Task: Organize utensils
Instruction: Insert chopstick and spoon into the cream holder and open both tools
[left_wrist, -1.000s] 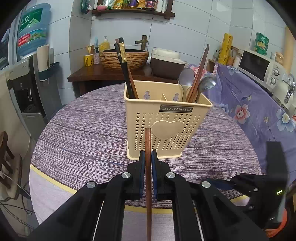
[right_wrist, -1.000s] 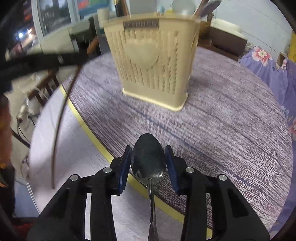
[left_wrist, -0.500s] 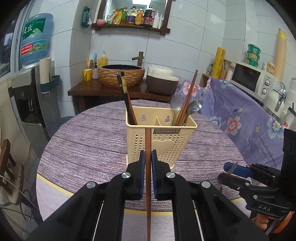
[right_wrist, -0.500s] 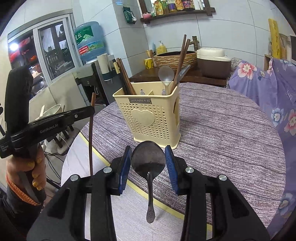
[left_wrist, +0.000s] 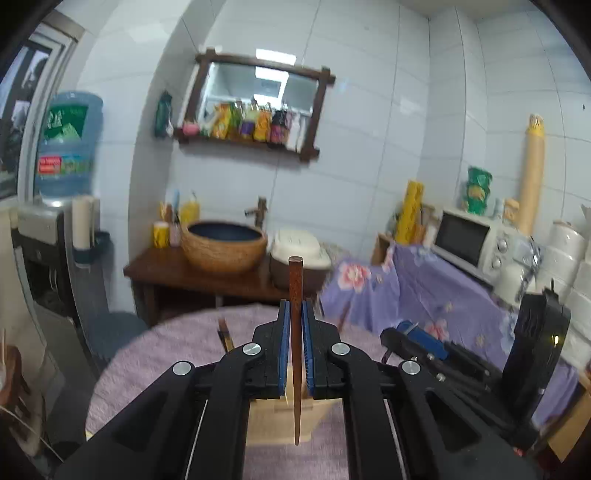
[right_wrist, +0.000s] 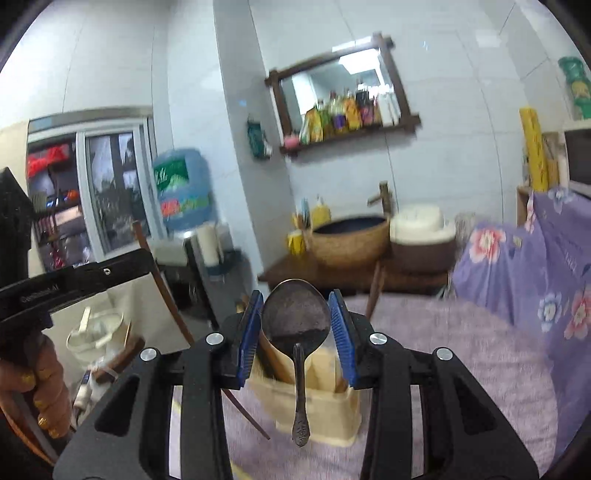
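My left gripper (left_wrist: 294, 325) is shut on a brown wooden chopstick (left_wrist: 295, 288) that stands upright, its thin tip hanging over the cream utensil holder (left_wrist: 280, 421) just below. My right gripper (right_wrist: 295, 321) is shut on the bowl of a metal spoon (right_wrist: 295, 314); its handle (right_wrist: 300, 398) hangs down over the same cream holder (right_wrist: 325, 402). The left gripper with its chopstick (right_wrist: 162, 284) shows at the left of the right wrist view. Most of the holder is hidden behind the gripper bodies.
The holder stands on a round table with a purple cloth (right_wrist: 461, 369). Behind are a wooden side table with a woven basin (left_wrist: 223, 245), a rice cooker (left_wrist: 299, 254), a water dispenser (left_wrist: 64, 155), and a microwave (left_wrist: 469, 240) on a floral-covered counter.
Both grippers have risen and tilted up, so the holder has dropped from mid-view to beneath the fingers. The chopstick and the spoon stay gripped, now hanging over the holder.
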